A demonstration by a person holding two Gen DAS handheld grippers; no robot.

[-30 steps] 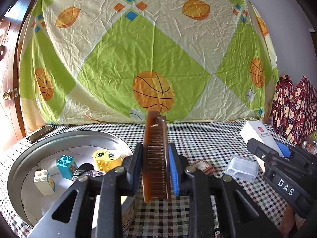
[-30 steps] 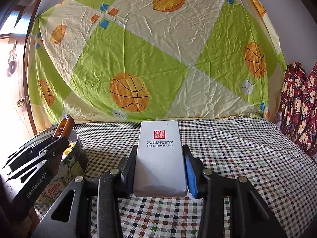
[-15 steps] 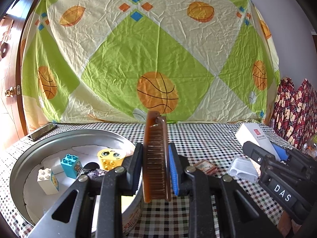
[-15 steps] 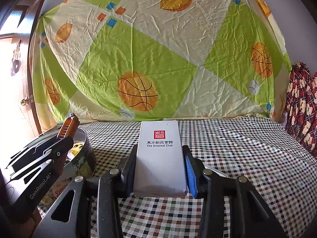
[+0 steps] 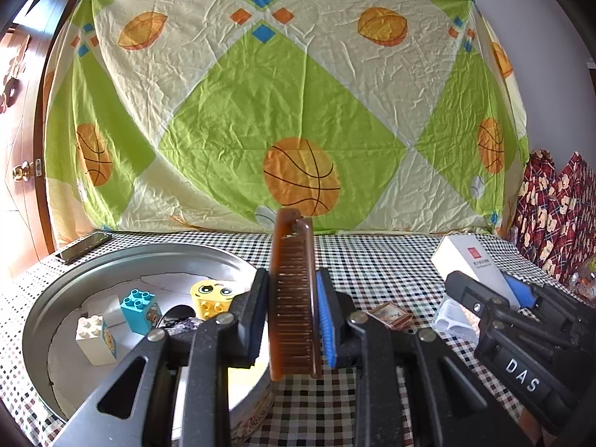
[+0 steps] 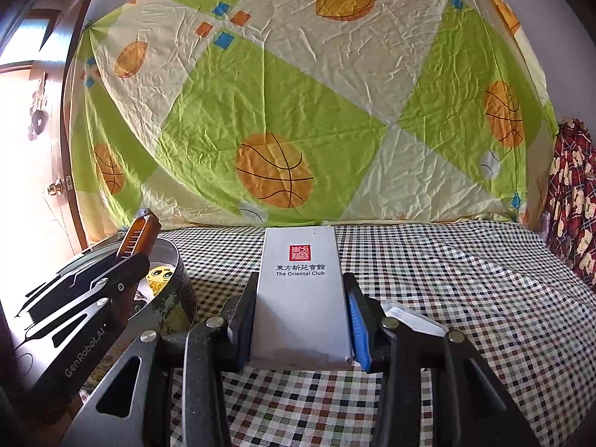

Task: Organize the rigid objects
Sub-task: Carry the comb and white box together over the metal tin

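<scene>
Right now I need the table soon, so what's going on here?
A person is tidying loose things with a handheld gripper in each hand. The left gripper is shut on a brown comb, held beside the round metal tin, which already has toy blocks in it. The right gripper is shut on a white box above the checked tablecloth. A small picture card and a clear plastic piece lie on the cloth.

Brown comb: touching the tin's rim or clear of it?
Cannot tell. In the left wrist view the brown comb, clamped in the left gripper, overlaps the tin; neither view shows contact or gap.
</scene>
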